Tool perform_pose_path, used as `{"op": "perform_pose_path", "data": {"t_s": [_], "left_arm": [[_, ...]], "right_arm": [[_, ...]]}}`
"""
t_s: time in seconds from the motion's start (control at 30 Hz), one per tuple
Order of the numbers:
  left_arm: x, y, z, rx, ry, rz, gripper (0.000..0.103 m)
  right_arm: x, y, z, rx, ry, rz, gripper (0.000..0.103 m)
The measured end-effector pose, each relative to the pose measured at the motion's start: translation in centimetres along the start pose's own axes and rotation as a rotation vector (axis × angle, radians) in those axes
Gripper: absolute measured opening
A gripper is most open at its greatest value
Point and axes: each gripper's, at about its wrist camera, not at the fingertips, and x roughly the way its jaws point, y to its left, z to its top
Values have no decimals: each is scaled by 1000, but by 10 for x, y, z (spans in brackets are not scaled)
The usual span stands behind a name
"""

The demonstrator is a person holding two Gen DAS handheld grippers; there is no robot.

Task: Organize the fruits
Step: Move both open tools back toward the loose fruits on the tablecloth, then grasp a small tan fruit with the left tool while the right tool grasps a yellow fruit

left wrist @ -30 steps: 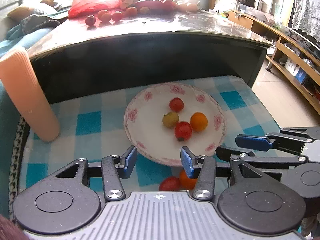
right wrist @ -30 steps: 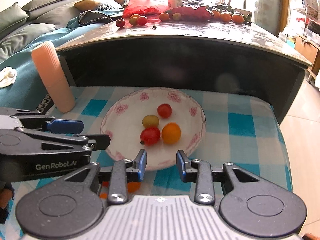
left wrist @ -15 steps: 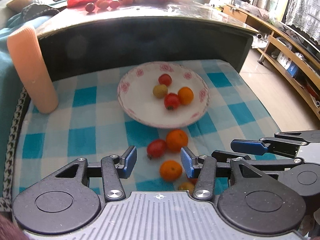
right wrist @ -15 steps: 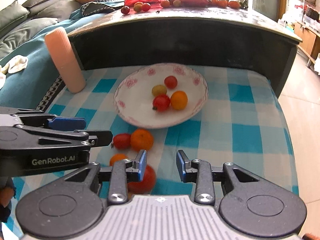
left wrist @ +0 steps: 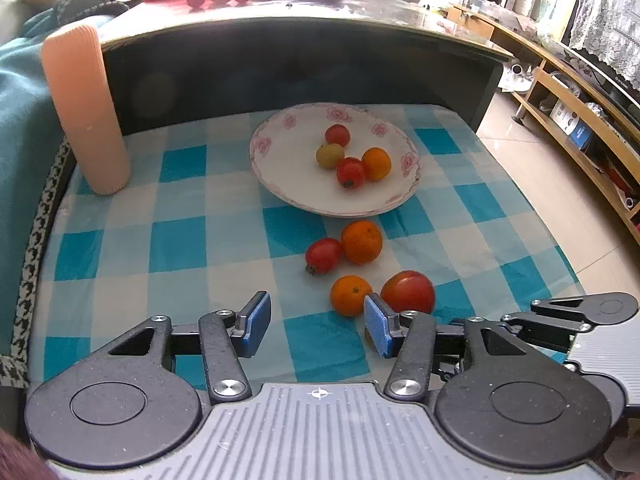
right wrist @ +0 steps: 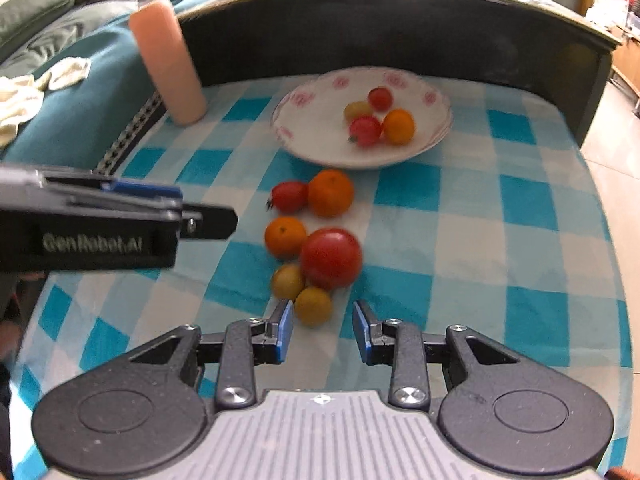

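A white floral plate [left wrist: 280, 168] [right wrist: 316, 128] on the blue-checked cloth holds two red tomatoes, a yellow fruit and an orange. Nearer lie loose fruits: a small red tomato [left wrist: 323, 255], two oranges [left wrist: 361, 241] [left wrist: 351, 295] and a big red tomato [left wrist: 408, 292] [right wrist: 331, 257]. Two small yellow fruits [right wrist: 287, 280] [right wrist: 313, 306] show only in the right wrist view. My left gripper [left wrist: 316, 322] hovers above the cloth just short of the near orange, its jaws opening with nothing between them. My right gripper [right wrist: 323, 330] is open and empty, just behind the nearest yellow fruit.
A peach ribbed cylinder [left wrist: 86, 112] [right wrist: 170, 60] stands at the cloth's far left. Behind the plate rises a dark table [left wrist: 280, 52] with more fruit and a red bag on top. Teal bedding lies left; wooden shelves [left wrist: 580, 92] and floor lie right.
Both grippers have drawn back from the plate, so the loose fruits in front of it have come into view. The left jaws stand slightly wider.
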Motion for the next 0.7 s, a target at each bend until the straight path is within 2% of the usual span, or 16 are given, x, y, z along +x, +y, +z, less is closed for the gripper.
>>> {"op": "perform_pose_path", "data": {"t_s": [0.23, 0.4, 0.47, 0.53, 0.7], "left_arm": [[6, 1, -4, 12, 23, -8, 60], [11, 0, -6, 23, 40, -13, 60], [13, -2, -7, 32, 47, -16, 60], [15, -4, -8, 42, 54, -23, 60], [21, -19, -14, 104, 69, -49, 60]], "right_arm": [[20, 4, 1, -26, 24, 1, 46], [26, 5, 3, -34, 6, 2, 46], [26, 5, 3, -35, 9, -2, 44], [25, 6, 2, -47, 21, -10, 38], [12, -4, -8, -38, 38, -29, 38]]}}
